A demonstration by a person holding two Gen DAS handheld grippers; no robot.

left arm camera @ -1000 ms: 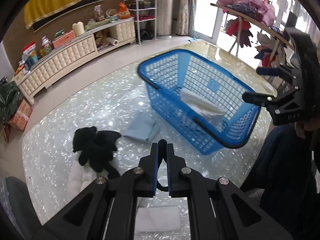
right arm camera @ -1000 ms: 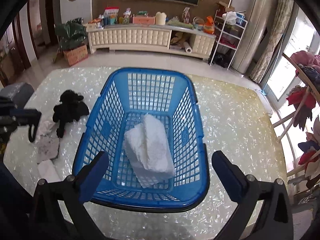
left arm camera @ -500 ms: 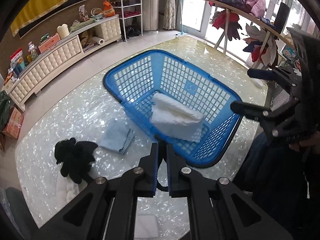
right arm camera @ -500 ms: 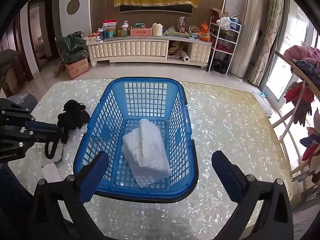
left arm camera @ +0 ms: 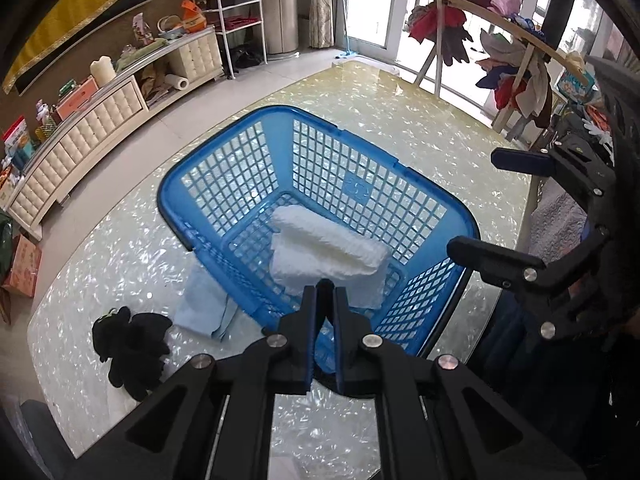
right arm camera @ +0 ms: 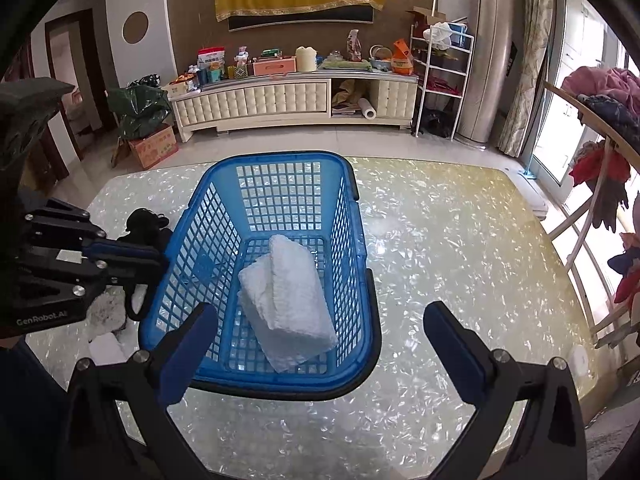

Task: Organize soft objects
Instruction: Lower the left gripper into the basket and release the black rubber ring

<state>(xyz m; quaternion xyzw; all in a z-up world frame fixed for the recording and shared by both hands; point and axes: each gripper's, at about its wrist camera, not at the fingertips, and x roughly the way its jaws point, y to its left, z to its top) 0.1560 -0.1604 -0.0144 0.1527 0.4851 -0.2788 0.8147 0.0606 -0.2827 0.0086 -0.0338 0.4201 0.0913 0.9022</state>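
Two sets of fingers are mine, and the soft things lie between and around them on the pearly table (right arm camera: 440, 240). Farthest left lies a black plush bundle (left arm camera: 132, 344), loose on the tabletop. Just beside it is a pale blue folded cloth (left arm camera: 204, 308), its far edge tucked under the corner of the blue mesh basket (left arm camera: 248, 168). Inside the basket, flat on its floor, rests a folded white towel (left arm camera: 328, 248), lying slantwise. My left gripper (left arm camera: 325, 285) hangs over the basket's near rim with its pads drawn almost together. I cannot tell whether they pinch the rim or anything else. Over on the right, my right gripper (right arm camera: 320, 311) is spread wide above the near end of the basket, with nothing between its pads.
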